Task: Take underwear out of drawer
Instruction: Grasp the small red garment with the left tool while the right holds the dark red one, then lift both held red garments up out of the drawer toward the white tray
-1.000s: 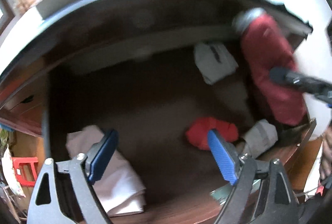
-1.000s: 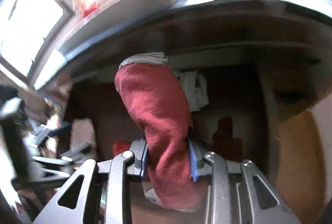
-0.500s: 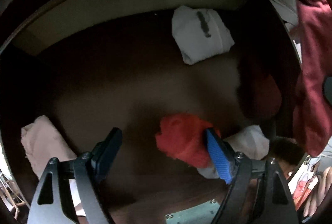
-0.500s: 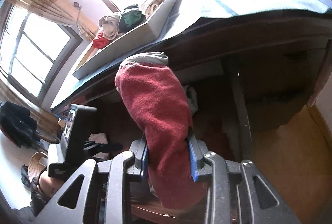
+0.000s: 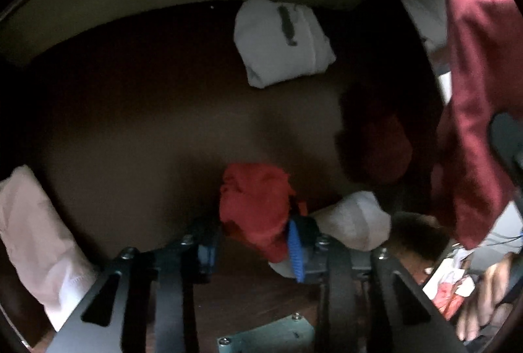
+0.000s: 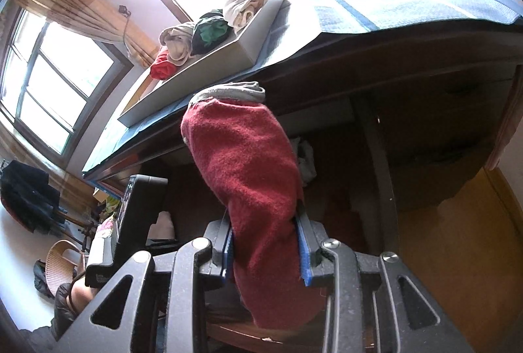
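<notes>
In the left wrist view, a bright red underwear bundle [image 5: 255, 199] lies near the front of the dark wooden drawer [image 5: 147, 130]. My left gripper [image 5: 250, 250] points down into the drawer, and its jaws are closing with the bundle pinched between the blue pads. My right gripper [image 6: 266, 250] is shut on a dark red pair of underwear [image 6: 248, 169] with a grey waistband, held up in front of the drawer. That dark red pair [image 5: 477, 91] hangs at the right edge of the left wrist view.
The drawer also holds a folded white piece [image 5: 281, 42] at the back, a pale pink piece [image 5: 32, 238] at the left, a white bundle [image 5: 356, 222] and a shadowed dark red one [image 5: 376, 147]. A grey tray [image 6: 228, 58] with rolled garments stands on the blue-covered top.
My left gripper dropped into the drawer and its wide jaws came together on the bright red bundle. The right gripper rose slightly, still gripping the dark red pair.
</notes>
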A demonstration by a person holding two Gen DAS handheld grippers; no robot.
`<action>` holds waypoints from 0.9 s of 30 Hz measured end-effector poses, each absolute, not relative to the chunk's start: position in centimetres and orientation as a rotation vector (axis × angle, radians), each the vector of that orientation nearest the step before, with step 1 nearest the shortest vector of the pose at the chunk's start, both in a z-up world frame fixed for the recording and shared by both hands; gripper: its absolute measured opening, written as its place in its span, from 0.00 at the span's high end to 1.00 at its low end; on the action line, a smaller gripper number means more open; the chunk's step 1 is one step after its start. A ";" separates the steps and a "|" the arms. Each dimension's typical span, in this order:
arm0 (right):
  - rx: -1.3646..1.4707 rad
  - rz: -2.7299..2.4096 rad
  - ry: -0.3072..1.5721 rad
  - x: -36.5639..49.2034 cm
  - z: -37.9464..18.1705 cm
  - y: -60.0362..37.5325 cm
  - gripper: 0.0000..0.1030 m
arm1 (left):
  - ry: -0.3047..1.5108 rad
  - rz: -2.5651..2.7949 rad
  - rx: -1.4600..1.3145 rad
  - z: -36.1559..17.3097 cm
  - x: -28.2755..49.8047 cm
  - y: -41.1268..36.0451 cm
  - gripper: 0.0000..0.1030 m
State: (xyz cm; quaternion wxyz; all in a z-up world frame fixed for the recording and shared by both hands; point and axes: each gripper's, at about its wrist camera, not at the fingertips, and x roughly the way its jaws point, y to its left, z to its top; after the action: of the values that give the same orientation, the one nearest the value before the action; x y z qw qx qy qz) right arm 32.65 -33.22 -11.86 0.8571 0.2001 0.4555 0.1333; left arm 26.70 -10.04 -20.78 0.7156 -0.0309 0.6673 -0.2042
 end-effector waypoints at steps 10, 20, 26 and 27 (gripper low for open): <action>0.439 0.281 0.929 32.3 -10.8 -33.2 0.67 | 1.217 -0.416 -0.101 -14.7 25.0 -6.0 0.73; 0.459 0.341 0.884 32.5 -7.7 -31.7 0.68 | 1.023 -0.392 -0.081 -7.8 23.3 -2.5 0.73; 0.452 0.391 0.845 33.0 -5.3 -30.2 0.68 | 0.926 -0.371 -0.058 -5.2 22.4 -2.0 0.73; 0.451 0.398 0.841 33.1 -5.0 -30.1 0.68 | 0.911 -0.367 -0.062 -4.6 22.3 -1.4 0.73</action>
State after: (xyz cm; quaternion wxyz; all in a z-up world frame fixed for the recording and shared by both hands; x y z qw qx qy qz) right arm 33.11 -30.05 -4.96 0.8693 0.2155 0.4022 0.1900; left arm 22.31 -1.38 -4.62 0.8814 -0.0298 0.4373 -0.1760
